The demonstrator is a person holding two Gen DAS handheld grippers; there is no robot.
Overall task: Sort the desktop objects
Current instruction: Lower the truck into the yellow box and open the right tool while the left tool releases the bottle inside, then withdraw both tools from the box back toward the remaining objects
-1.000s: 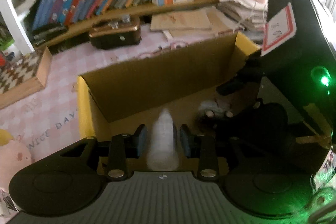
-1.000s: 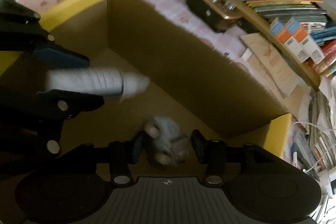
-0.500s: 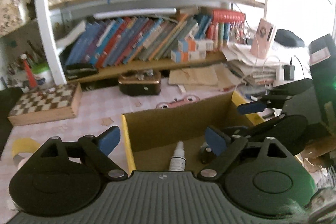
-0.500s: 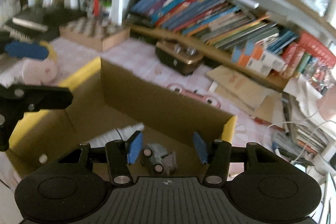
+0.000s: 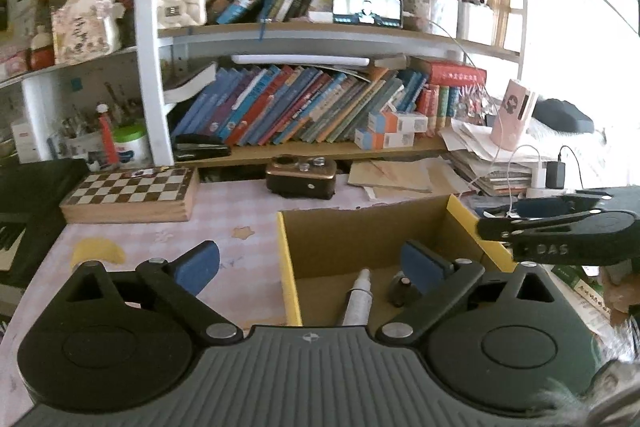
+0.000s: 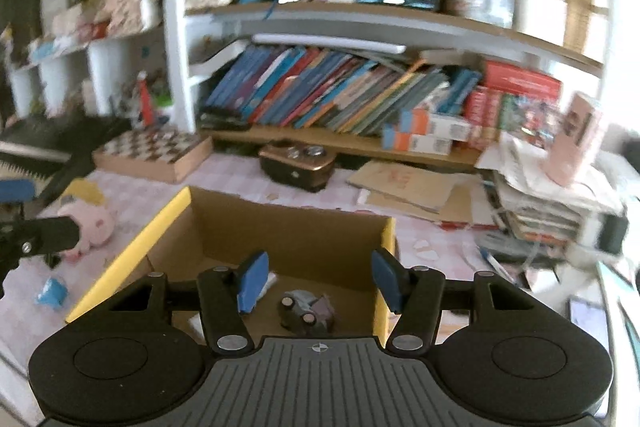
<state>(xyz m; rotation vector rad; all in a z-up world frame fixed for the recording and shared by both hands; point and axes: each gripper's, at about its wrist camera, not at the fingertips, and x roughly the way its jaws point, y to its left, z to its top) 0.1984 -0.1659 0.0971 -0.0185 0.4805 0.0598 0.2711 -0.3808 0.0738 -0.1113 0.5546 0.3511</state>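
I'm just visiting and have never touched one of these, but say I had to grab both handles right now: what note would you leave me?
Left gripper: open, empty, raised above the near edge of the cardboard box.
Right gripper: open, empty, also above the box.
In the box: a white spray bottle lying on its side and a small grey toy car beside it. Both are let go.
Left on the pink checked desk: a pink plush toy, a small blue item and a yellow piece, all to the left of the box. Probably take the plush next with the left gripper.
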